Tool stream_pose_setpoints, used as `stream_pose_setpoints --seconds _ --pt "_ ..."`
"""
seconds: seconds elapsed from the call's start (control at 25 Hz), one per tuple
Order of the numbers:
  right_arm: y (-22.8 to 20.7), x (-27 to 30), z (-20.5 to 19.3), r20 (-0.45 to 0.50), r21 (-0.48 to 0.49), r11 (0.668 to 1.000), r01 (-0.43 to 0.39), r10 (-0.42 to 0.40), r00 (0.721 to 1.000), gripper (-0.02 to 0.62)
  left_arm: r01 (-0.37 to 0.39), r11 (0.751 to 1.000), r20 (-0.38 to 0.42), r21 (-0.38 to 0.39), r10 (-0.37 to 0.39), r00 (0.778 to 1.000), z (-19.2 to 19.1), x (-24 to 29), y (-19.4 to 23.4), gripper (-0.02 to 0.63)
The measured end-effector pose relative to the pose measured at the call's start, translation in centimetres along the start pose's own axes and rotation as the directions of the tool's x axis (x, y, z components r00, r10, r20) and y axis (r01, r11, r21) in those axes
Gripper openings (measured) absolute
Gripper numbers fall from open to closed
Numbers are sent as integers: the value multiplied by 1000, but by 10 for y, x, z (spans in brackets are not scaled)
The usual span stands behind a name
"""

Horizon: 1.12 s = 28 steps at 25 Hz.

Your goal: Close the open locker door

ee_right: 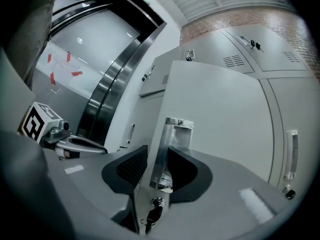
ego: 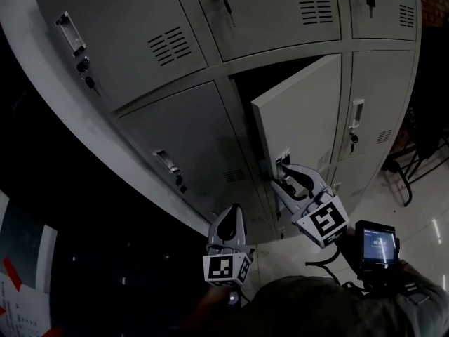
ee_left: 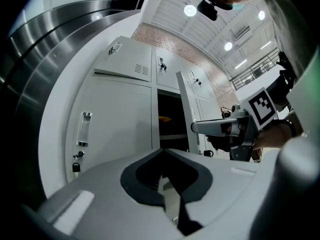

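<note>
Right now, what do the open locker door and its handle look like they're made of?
The open locker door looks like painted sheet steel with a matte pale grey finish, judging by its thin edge. The handle is bright metal, probably chromed or polished, since it gleams and reflects.

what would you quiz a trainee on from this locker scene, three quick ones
1. True or false: every locker door is shut.
2. What stands between the fingers of the right gripper? A cloth, B handle, C cup.
3. Fill in: the ___ gripper hangs clear of the lockers, with nothing between its fingers.

Key
1. False: one door stands open.
2. B.
3. Left: the left gripper.
</note>
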State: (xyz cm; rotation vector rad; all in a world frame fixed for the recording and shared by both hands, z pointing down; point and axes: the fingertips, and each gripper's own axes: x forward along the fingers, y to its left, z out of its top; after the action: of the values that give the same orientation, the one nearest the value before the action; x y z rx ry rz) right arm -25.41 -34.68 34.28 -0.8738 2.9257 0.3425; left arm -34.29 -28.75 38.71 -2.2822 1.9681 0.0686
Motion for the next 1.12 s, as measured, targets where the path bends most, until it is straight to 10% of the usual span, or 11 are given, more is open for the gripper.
stream_pose_setpoints --seconds 1.12 --pt "-45 107 -31 -113 -120 974 191 -204 972 126 -131 991 4 -34 131 991 -10 -9 65 3"
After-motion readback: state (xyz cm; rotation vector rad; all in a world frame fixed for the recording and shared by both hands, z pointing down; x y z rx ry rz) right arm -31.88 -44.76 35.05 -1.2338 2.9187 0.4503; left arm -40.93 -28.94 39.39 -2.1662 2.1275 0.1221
